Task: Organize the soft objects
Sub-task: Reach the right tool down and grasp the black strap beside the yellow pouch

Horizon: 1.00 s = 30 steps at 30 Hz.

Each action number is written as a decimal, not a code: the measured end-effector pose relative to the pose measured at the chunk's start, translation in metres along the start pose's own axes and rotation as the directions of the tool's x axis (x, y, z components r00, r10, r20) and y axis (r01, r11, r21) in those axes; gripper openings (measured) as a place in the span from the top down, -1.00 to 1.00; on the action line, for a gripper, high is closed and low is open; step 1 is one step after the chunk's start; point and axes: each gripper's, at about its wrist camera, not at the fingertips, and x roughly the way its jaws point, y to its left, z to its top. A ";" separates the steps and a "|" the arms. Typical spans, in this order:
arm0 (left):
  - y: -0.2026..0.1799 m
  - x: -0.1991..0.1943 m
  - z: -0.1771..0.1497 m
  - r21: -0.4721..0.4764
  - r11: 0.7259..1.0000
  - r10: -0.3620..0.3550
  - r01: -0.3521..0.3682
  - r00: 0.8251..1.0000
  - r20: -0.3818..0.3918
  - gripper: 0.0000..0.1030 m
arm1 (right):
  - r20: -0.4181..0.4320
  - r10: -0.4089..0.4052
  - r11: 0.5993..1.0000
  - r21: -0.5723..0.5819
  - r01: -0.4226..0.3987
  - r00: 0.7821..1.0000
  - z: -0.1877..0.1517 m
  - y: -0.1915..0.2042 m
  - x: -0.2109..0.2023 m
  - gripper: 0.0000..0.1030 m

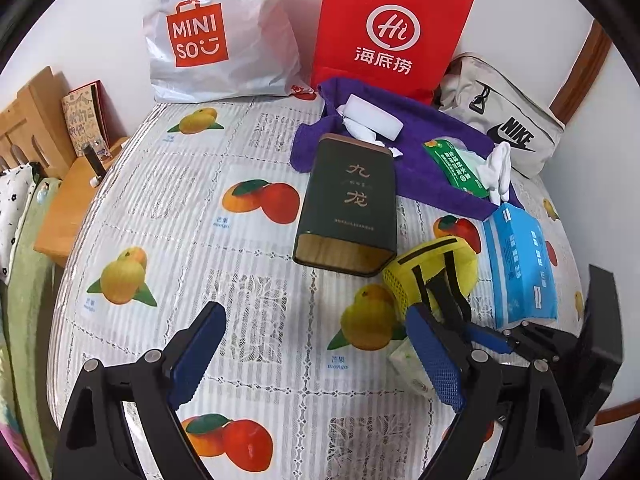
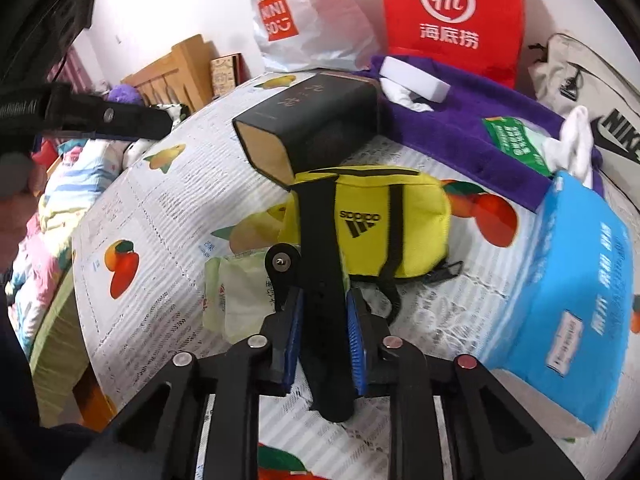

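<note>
the yellow bag (image 2: 372, 220) is gripped by its black strap (image 2: 324, 280) in the right gripper (image 2: 322, 320); the left gripper (image 1: 316, 356) is held released and empty. the purple towel (image 1: 440, 160), socks (image 1: 500, 168) and tissue packs remain scattered, so little appears sorted yet.

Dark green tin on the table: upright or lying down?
Lying down. The dark green tin rests on its long side on the fruit-print tablecloth, one end facing the yellow bag.

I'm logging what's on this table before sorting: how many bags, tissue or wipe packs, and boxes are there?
Bags: 4: Miniso bag, red paper bag, Nike bag, yellow bag, its strap in the right gripper.
Packs: 3: blue pack, green-label pack, pale green pack.
Boxes: 1: dark box.
Total: 8.
</note>
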 end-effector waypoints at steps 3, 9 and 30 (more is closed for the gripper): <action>0.001 0.003 -0.001 -0.001 1.000 -0.002 0.002 1.000 -0.007 -0.77 | 0.001 -0.001 1.000 0.007 0.001 1.000 0.000 -0.002 -0.005 0.61; -0.001 0.007 0.000 0.007 1.000 -0.012 0.012 1.000 -0.015 -0.77 | -0.028 -0.002 1.000 0.007 0.002 1.000 0.001 -0.001 0.003 0.59; -0.020 0.024 -0.011 0.051 0.997 -0.048 0.051 0.998 -0.051 -0.77 | 0.045 -0.028 0.998 0.058 0.025 0.999 0.001 -0.012 -0.036 0.61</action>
